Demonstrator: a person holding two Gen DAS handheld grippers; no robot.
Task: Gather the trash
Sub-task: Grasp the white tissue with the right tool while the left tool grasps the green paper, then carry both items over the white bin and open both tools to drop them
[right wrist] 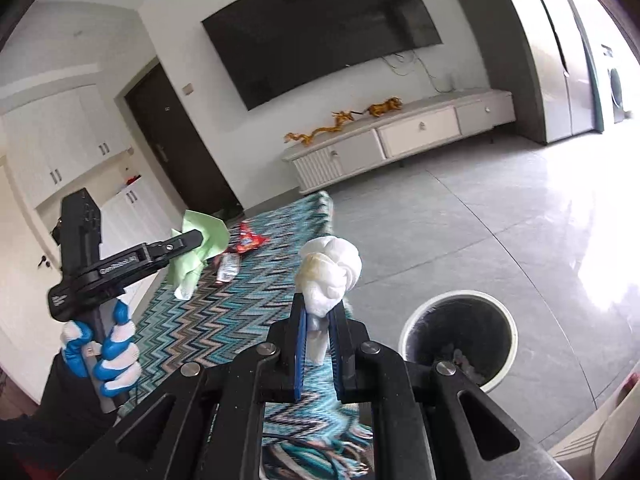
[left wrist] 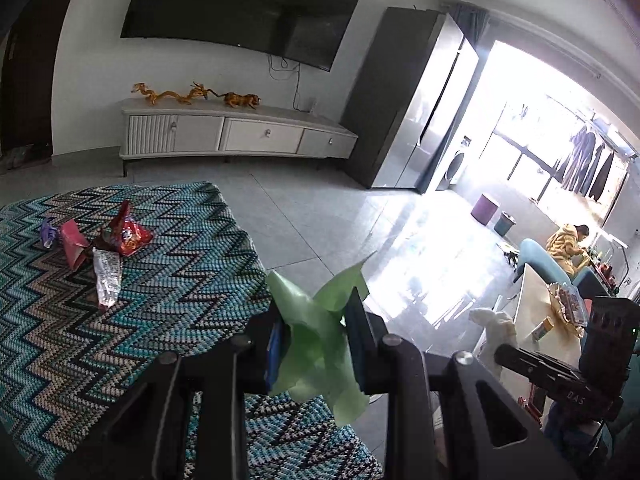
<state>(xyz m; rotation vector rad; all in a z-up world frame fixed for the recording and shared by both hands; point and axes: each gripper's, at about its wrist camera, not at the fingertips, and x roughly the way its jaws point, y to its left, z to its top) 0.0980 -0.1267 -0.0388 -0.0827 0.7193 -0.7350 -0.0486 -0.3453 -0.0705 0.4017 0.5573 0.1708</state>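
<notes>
Both grippers, left [left wrist: 316,320] and right [right wrist: 320,312], hold trash near the table edge [right wrist: 330,208].

Both hand-held grippers [left wrist: 316,320] [right wrist: 320,316] (raised) clamped

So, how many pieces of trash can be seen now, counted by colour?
Green: 1, the green paper held in the left gripper
White: 1, the white tissue wad held in the right gripper
Red: 1, red snack bag
Pink: 1, pink wrapper
Purple: 1, purple wrapper
Silver: 1, silver wrapper
Total: 6
</notes>
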